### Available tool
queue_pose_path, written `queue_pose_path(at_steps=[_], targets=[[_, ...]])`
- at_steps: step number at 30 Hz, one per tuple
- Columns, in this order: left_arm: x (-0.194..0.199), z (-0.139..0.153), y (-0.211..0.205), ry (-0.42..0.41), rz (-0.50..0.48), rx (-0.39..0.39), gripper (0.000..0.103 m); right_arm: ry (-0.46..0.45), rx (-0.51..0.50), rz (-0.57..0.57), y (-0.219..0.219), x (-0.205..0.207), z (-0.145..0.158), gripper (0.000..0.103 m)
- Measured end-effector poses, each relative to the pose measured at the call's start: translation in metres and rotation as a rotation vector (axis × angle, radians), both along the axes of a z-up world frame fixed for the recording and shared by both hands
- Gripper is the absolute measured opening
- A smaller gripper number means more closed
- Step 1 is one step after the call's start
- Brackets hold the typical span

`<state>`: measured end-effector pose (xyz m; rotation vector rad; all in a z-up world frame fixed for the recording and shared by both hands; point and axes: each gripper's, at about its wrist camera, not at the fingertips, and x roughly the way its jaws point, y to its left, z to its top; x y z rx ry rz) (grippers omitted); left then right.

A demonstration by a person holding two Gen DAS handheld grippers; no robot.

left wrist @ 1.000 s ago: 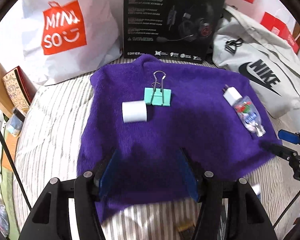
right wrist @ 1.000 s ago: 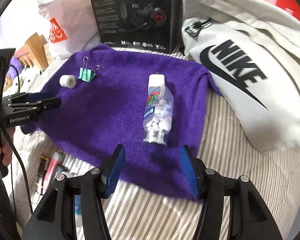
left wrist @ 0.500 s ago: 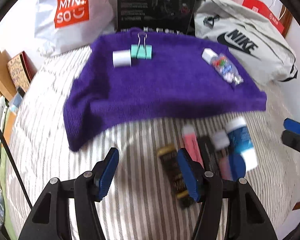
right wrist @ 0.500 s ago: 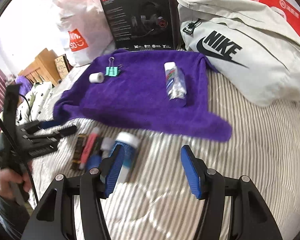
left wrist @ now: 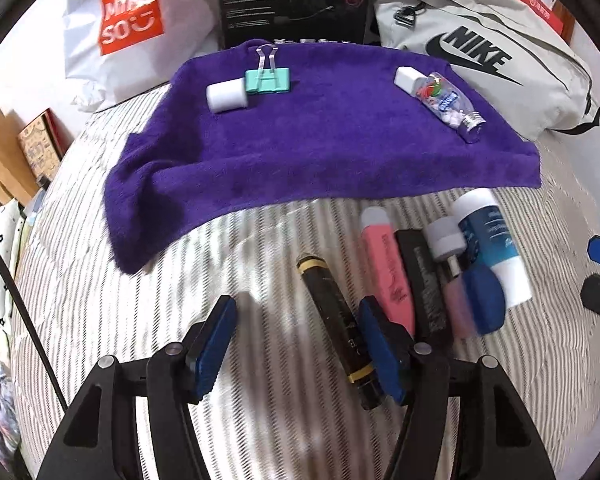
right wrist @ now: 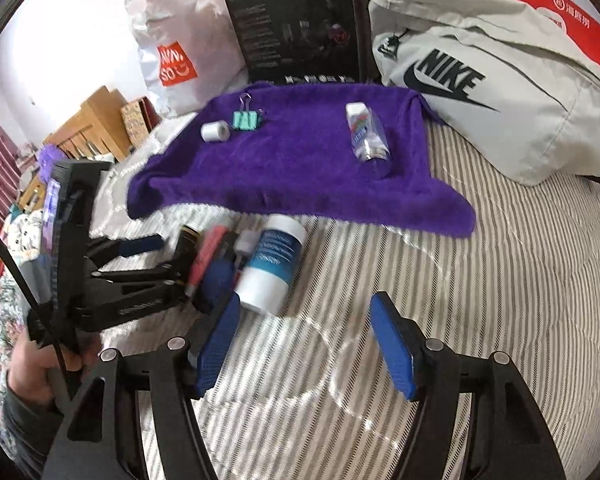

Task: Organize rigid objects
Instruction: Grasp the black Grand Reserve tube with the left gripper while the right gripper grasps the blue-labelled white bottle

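Note:
A purple towel (left wrist: 320, 152) lies on the striped bed and carries a white tape roll (left wrist: 227, 96), a green binder clip (left wrist: 268, 80) and a clear pill bottle (left wrist: 440, 100). In front of it is a pile: a black gold-banded tube (left wrist: 328, 300), a pink tube (left wrist: 386, 264), a blue-and-white bottle (left wrist: 492, 240) and a blue round piece (left wrist: 482, 300). My left gripper (left wrist: 296, 320) hovers over the black tube, jaws opening, pads clear of it. My right gripper (right wrist: 304, 316) is opening with nothing between its fingers, the blue-and-white bottle (right wrist: 272, 264) just ahead of its left finger.
Behind the towel stand a white Miniso bag (left wrist: 116, 28), a black headset box (left wrist: 292, 0) and a grey Nike bag (left wrist: 480, 52). Wooden furniture (right wrist: 88, 128) is off the bed's left side. A hand (right wrist: 40, 364) holds the left gripper (right wrist: 156, 260).
Both grippers drew back from over the towel to the near bed, bringing the pile of tubes and bottles into view. The right jaws stand wider than before.

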<state>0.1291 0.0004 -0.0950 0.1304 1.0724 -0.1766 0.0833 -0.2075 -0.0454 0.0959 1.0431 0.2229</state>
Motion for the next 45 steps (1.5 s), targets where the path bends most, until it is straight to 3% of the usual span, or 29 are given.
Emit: queue_pose_path(at_steps=[11,16,22,25,26,28,35,45], targets=[[-0.018,0.002,0.005,0.012,0.012,0.009,0.061,0.028,-0.001,-0.018,-0.007,0.0,-0.015,0.067],[-0.025,0.005,0.017,0.008,0.04,0.061,0.063,0.032,-0.013,0.0,-0.002,0.0,-0.017,0.067],[-0.02,0.005,0.021,-0.003,0.059,0.043,0.062,0.042,-0.004,-0.001,0.001,0.005,-0.021,0.067],[-0.019,0.003,0.018,-0.006,0.047,0.017,0.054,0.044,-0.001,0.003,0.004,0.008,-0.024,0.067],[-0.02,0.004,0.018,-0.009,0.038,-0.001,0.036,0.043,0.005,0.004,0.006,0.009,-0.025,0.067],[-0.019,0.005,0.019,-0.004,0.033,-0.034,0.024,0.042,0.014,-0.001,0.007,0.011,-0.026,0.067],[-0.019,0.005,0.024,-0.003,0.016,-0.042,0.024,0.044,0.061,-0.021,0.019,0.032,-0.029,0.067],[-0.019,0.006,0.024,-0.006,0.009,-0.05,0.025,0.056,-0.063,-0.022,0.033,0.042,-0.032,0.058]])
